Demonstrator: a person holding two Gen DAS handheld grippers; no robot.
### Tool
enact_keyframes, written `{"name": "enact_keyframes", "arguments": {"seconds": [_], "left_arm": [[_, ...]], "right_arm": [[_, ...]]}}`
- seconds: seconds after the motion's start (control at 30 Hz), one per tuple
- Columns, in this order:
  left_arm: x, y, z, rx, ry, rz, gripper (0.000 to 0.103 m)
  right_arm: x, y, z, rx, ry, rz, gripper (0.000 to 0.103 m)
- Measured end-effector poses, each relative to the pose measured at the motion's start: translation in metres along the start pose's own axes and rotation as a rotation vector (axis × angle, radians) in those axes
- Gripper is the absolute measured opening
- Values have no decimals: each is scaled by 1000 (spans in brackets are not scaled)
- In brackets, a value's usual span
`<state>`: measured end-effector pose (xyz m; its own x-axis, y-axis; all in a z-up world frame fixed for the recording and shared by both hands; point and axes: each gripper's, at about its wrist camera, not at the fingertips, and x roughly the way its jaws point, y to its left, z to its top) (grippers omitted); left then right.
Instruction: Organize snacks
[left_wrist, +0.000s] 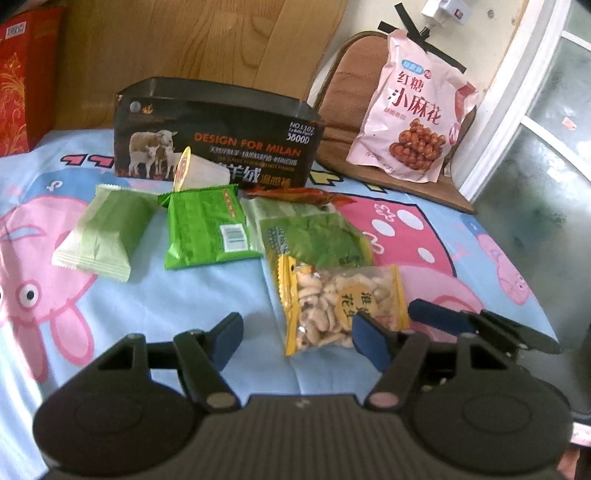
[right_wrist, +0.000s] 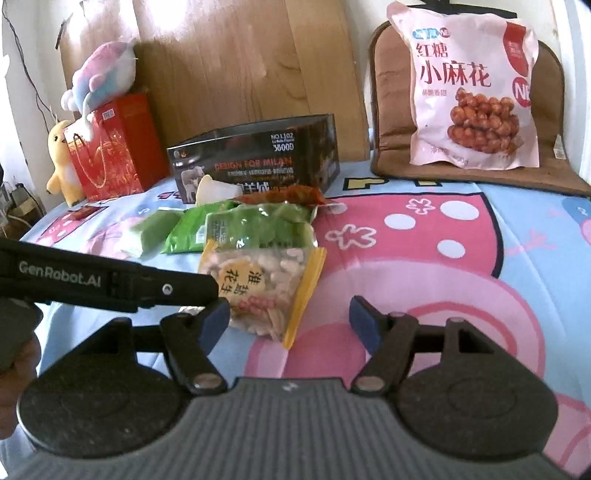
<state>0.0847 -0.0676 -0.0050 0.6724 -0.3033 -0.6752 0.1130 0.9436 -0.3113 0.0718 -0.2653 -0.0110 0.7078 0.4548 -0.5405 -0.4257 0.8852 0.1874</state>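
Note:
Small snacks lie in a cluster on the cartoon bedsheet in front of an open black box (left_wrist: 218, 136) (right_wrist: 258, 155). A clear peanut bag with yellow edges (left_wrist: 336, 306) (right_wrist: 266, 284) lies nearest. Behind it are a leafy green packet (left_wrist: 317, 236) (right_wrist: 258, 225), a bright green packet (left_wrist: 207, 229) (right_wrist: 188, 232), a pale green packet (left_wrist: 107, 232) (right_wrist: 147, 232), a red-orange stick (left_wrist: 299, 194) (right_wrist: 291, 194) and a white cup on its side (left_wrist: 199, 171) (right_wrist: 218, 192). My left gripper (left_wrist: 295, 332) is open, the peanut bag between its fingers. My right gripper (right_wrist: 288, 321) is open beside the bag.
A large pink snack bag (left_wrist: 413, 110) (right_wrist: 476, 92) leans on a brown cushion (left_wrist: 354, 74) (right_wrist: 391, 110) at the back right. A red gift box (left_wrist: 22, 81) (right_wrist: 118, 144) and plush toys (right_wrist: 99, 74) stand at the back left. A wooden board (right_wrist: 240, 66) rises behind.

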Motion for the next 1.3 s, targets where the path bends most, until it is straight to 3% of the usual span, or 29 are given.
{"name": "enact_keyframes", "arguments": {"seconds": [0.1,0.13,0.17,0.2,0.27,0.4,0.6,0.73,0.87,0.93,1.07,1.3], "left_arm": [[-1,0,0,1,-3,-11,65],[-1,0,-1,1,-1,-28,55],[-1,1,-1,-2,9,-59,41],[-1,3,-1,-14,24,-94,39],[-3,3,-3,-12,34,-114,38],[-16,5,-9,-14,46,-159,31],[-49,13,9,-21,-41,-196,31],[-69,21,58,-14,-137,-185,31],[-85,30,125,13,-272,-130,31],[-81,35,159,29,-301,-107,31],[-43,55,200,22,-263,-53,31],[30,91,197,-64,-134,-36,31]], "right_arm": [[-3,3,-2,-8,-5,-5,72],[-5,5,-3,-10,-7,6,63],[-5,8,-3,-13,-5,25,48],[-5,10,-4,-12,3,49,39],[-8,20,-6,-46,-11,13,31],[-21,37,-7,-88,-61,-23,29],[-38,50,17,-122,-154,-11,29],[-28,58,57,-161,-238,-7,28],[3,51,116,-111,-304,40,28],[29,48,145,-70,-296,72,28],[78,48,178,-66,-272,41,28],[143,33,182,-58,-133,11,28]]}}
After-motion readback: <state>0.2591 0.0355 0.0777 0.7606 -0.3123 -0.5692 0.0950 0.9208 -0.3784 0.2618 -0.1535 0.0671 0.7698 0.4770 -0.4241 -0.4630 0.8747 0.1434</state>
